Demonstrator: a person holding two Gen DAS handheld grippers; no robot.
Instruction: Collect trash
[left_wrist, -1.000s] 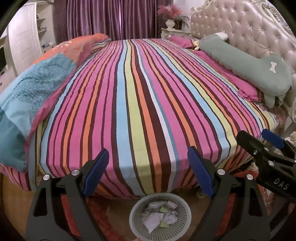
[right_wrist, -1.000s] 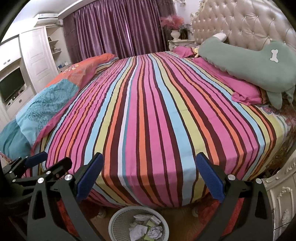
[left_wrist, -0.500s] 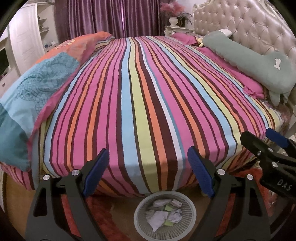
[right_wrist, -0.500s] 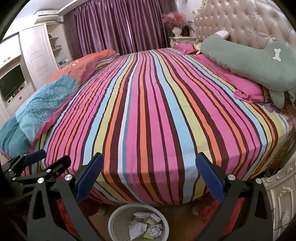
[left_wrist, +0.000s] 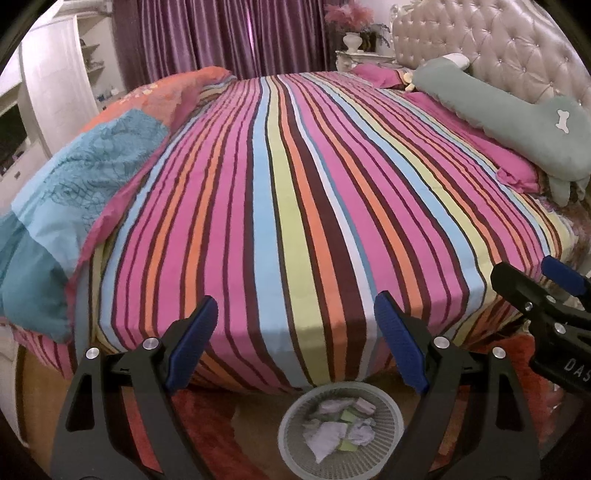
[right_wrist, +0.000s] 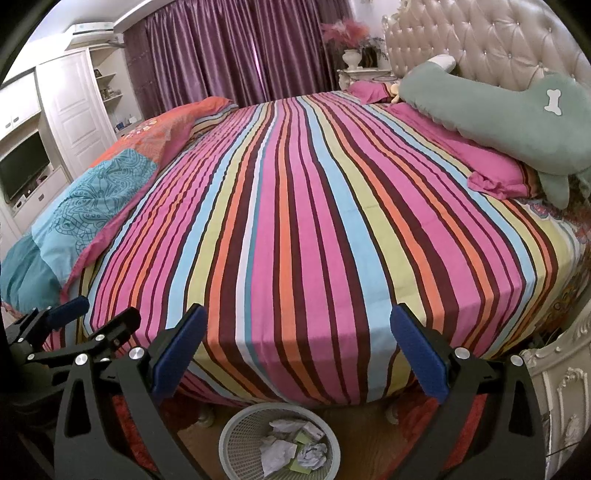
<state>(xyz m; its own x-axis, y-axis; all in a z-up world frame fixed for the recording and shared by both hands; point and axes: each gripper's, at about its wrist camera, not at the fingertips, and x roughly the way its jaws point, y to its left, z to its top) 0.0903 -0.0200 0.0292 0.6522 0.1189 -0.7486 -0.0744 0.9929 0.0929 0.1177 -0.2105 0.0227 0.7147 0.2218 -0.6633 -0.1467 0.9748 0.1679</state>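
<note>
You hold both tools over the foot of the bed (left_wrist: 295, 192), angled down toward the floor beside it. Your left hand-held gripper (left_wrist: 295, 332) stands released, its two blue pads spread wide with nothing between them but the striped sheet (right_wrist: 295, 221) seen beyond. Your right hand-held gripper (right_wrist: 299, 350) is likewise released, pads wide apart and empty. In the left wrist view the right tool juts in at the right edge; in the right wrist view the left tool shows at the lower left, so the two sit side by side, near each other but apart.

The trash (right_wrist: 291, 448) lies in the wastebasket (right_wrist: 236, 435), a pale round mesh bin standing on the wooden floor just below the edge of the bed. Inside it you can see crumpled white paper and a few pale green scraps. From the left wrist view the wastebasket (left_wrist: 295, 424) sits low in the middle, under and between the pads; the trash (left_wrist: 343, 424) fills its bottom. A red rug (left_wrist: 207, 424) lies on the floor beside the bin.

The bed surface shows only the striped sheet, a folded blue and orange quilt (right_wrist: 96, 199) along the left side, pink pillows (right_wrist: 495, 173) and a long green plush cushion (right_wrist: 498, 107) with a white bone patch against the tufted headboard (right_wrist: 498, 44). Purple curtains (right_wrist: 229, 48) hang behind, and white cabinets (right_wrist: 70, 107) stand at the left.
</note>
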